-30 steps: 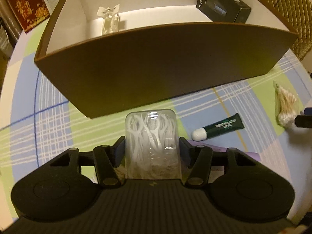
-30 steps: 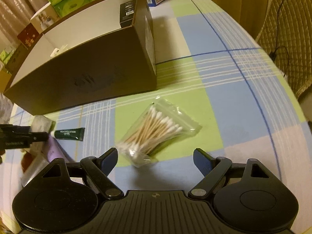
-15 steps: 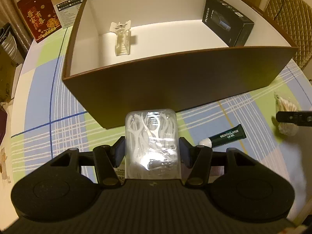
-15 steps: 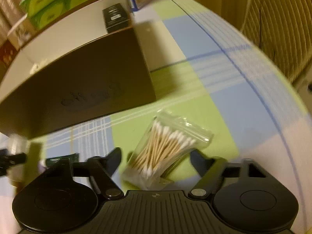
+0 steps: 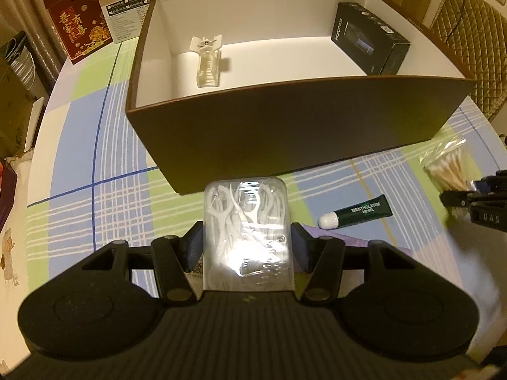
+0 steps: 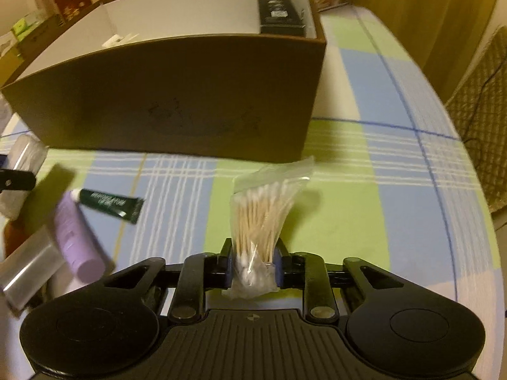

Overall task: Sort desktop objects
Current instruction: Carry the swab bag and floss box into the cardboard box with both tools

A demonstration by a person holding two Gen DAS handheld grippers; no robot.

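The bag of cotton swabs (image 6: pixel 263 218) was now caught between the pads of the right gripper (image 6: pixel 253 264), whose jaws were closing on its lower end; a second earlier they had stood wide with the bag lying flat on the checked tablecloth (image 6: pixel 364 221) ahead of them. The bag had been tipped up from the cloth, near the front wall of the brown storage box (image 6: pixel 177 95). The clear case of dental floss picks (image 5: pixel 247 231) was held across its width in the left gripper (image 5: pixel 247 247) at a middling opening, unchanged over the second, and had been carried higher, so that more of the box's white floor was seen over the near rim.

Both items were judged grasped and ready for transfer into the box; neither had yet crossed the rim.

Inside the box, a white hair claw clip (image 5: pixel 207 63) lay toward the left wall and a black carton (image 5: pixel 369 39) in the right rear corner; the floor between them was free. The near wall stood tall, and clearance over its edge was judged necessary. In front of the box, a green lip gel tube (image 5: pixel 358 212) and a lilac tube (image 6: pixel 77 237) remained on the cloth, between the two grippers.
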